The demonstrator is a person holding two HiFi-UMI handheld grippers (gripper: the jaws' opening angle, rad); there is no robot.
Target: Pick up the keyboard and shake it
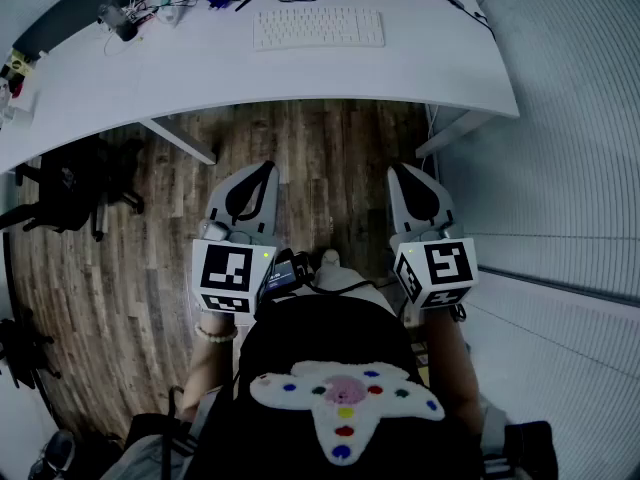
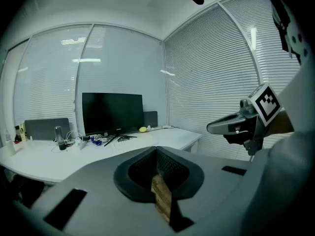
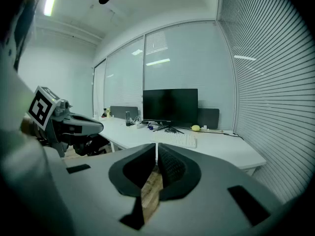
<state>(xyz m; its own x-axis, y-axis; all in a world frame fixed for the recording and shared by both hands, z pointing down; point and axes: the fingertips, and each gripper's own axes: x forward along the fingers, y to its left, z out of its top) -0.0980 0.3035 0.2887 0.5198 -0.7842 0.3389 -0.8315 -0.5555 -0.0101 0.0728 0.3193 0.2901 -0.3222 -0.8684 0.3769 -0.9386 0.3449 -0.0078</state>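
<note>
Pointing slightly downward, left gripper and right gripper — fingers closed, empty — hang well apart from the keyboard

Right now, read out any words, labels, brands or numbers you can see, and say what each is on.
None can be read.
Keyboard: key legends too small.
Monitor: dark screen, no brand visible.
Marker cubes: black-and-white square patterns only, no letters.
</note>
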